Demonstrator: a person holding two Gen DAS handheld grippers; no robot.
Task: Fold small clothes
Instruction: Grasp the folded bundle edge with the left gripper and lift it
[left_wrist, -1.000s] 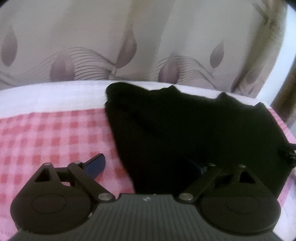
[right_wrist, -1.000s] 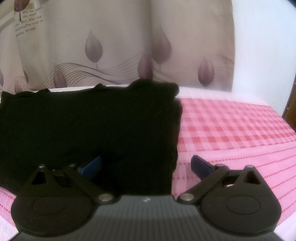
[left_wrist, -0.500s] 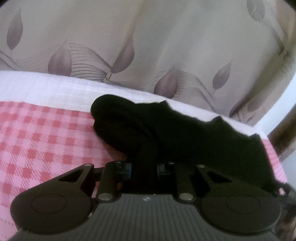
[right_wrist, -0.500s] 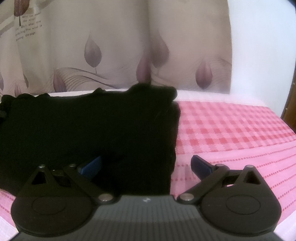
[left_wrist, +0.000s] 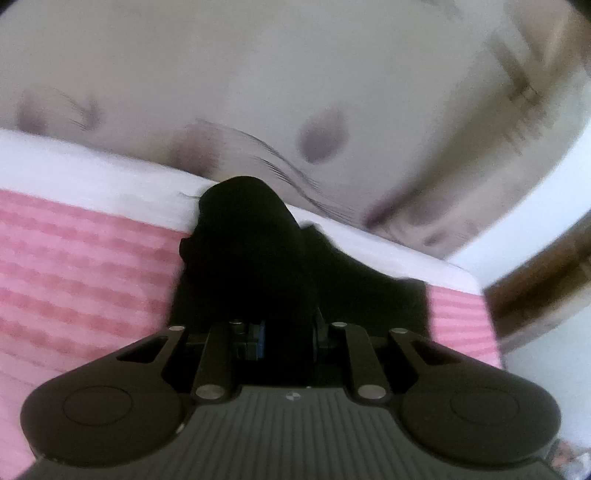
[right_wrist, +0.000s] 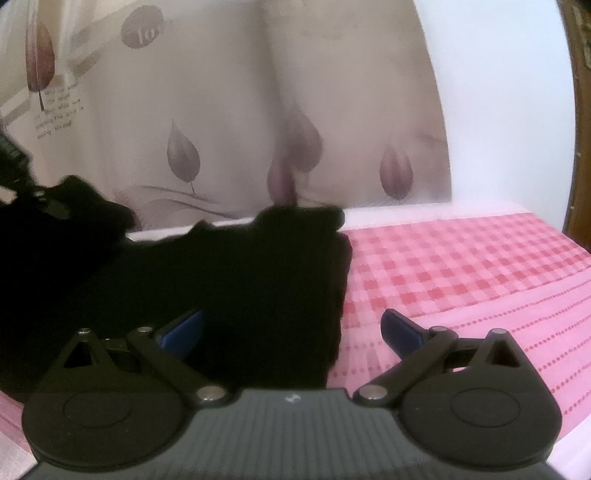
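- Left wrist view, blurred: the left gripper (left_wrist: 286, 328) is clamped on a bunched fold of the black garment (left_wrist: 255, 251), which rises in a hump above the pink checked bedsheet (left_wrist: 74, 266). A leaf-patterned curtain (left_wrist: 295, 92) hangs behind.
- Right wrist view: the right gripper (right_wrist: 291, 328) is spread wide, empty, straddling the right edge of the black garment (right_wrist: 221, 280), which lies on the bedsheet (right_wrist: 461, 266); its left side is lifted.

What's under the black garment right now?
The pink checked sheet shows around the black garment and runs beneath it. Whatever else lies under the cloth is covered; the left gripper pinches one raised edge.
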